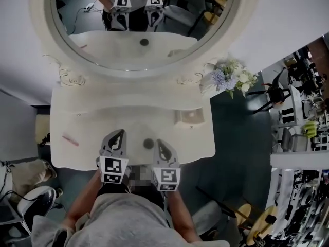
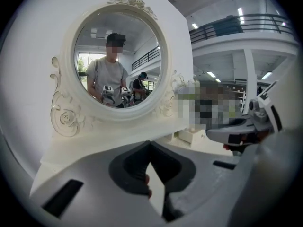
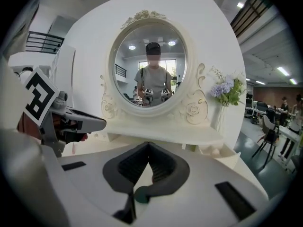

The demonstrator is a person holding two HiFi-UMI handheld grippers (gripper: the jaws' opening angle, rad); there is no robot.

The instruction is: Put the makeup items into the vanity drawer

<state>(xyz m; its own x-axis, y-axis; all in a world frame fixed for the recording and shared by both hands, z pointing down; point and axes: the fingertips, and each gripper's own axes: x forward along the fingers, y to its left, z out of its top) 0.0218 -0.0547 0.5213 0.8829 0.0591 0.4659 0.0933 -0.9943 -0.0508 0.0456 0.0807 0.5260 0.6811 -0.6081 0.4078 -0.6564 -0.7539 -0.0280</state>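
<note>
Pink stick (image 1: 70, 140): lies flat on the left part of the vanity top (image 1: 103, 112), well apart from both grippers.
Left gripper (image 1: 119, 135): jaws clenched tip to tip, nothing between them; over the front edge of the top, pointing toward the mirror (image 1: 139, 30).
Dark disc (image 1: 148, 143): on the top near the front edge, between the two grippers.
Right gripper (image 1: 161, 144): jaws clenched, empty; beside the left one, pointing the same way.
Box (image 1: 189, 116): on the top, right side, behind the right gripper.
Flowers (image 1: 231, 77): right of the mirror frame.

Bright even light; fisheye edges, slight blur.
</note>
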